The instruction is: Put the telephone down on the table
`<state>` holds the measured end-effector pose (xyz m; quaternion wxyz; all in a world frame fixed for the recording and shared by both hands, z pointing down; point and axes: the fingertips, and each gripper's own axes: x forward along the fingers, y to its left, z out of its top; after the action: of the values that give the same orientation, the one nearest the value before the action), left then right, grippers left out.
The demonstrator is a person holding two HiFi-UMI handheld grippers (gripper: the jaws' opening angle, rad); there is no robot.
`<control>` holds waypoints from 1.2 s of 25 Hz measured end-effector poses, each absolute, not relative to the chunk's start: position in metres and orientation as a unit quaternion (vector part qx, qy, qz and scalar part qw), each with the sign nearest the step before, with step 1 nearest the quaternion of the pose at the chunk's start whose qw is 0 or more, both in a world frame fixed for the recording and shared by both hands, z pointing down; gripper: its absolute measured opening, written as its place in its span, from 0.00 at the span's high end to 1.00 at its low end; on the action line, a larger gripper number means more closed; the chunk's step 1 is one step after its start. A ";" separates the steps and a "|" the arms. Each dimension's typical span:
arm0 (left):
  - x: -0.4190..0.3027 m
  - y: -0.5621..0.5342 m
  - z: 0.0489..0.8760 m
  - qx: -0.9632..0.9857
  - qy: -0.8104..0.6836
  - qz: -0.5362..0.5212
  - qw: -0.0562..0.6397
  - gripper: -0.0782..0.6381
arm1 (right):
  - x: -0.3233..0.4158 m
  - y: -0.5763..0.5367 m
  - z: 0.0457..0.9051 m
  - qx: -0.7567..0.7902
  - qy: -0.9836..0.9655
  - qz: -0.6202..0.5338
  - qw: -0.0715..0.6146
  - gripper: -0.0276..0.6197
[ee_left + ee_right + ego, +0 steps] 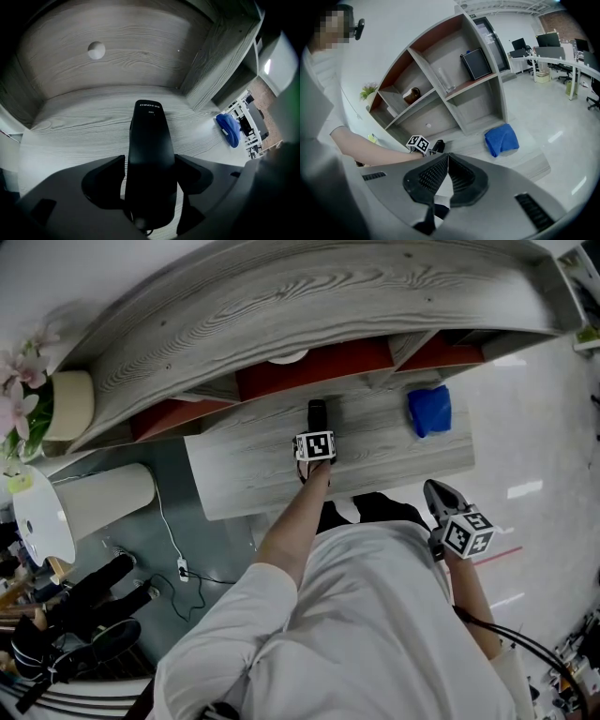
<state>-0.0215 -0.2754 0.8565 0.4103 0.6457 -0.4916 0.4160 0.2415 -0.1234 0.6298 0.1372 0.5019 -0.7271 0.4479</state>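
Head view: my left arm reaches straight forward, bare forearm over the table, with the left claw low at the tabletop. The telephone is a slim black handset; only its far end pokes out past the marker cube. My right arm is bent by my side, with the right claw off the table's near edge, over the glossy floor. The table and the curved shelf unit are grey wood grain with red inner panels. A crumpled blue cloth lies at the table's right.

Left claw view: the jaws are spread wide and the handset lies lengthwise between them on the wood. The pads sit just beside its sides, with no clear squeeze. It is smooth matte plastic with small print at its tip. Its near end is lost in shadow.

Right claw view: the ribbed dark pads of the right claw meet at the tips with nothing between them. Beyond are my left forearm, the marker cube and a bit of the handset; the rest is hidden.
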 end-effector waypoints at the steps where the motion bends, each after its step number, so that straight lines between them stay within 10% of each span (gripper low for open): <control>1: -0.018 -0.275 0.854 0.652 -0.486 0.410 0.414 0.45 | 0.240 -0.124 0.629 0.501 -0.728 0.447 0.137 0.93; 15: -0.047 -0.256 0.746 0.734 -0.478 0.262 0.406 0.46 | 0.178 -0.127 0.615 0.494 -0.755 0.417 0.113 0.93; 21: -0.097 -0.234 0.672 0.740 -0.509 0.179 0.401 0.80 | 0.148 -0.115 0.609 0.504 -0.753 0.412 0.098 0.93; 30: -0.130 -0.188 0.635 0.781 -0.459 0.130 0.402 0.88 | 0.117 -0.071 0.604 0.529 -0.741 0.405 0.078 0.93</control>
<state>-0.1301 -0.1883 0.6352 0.4023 0.7811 -0.4594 0.1302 0.1173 -0.0711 0.6040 0.0781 0.5293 -0.7413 0.4053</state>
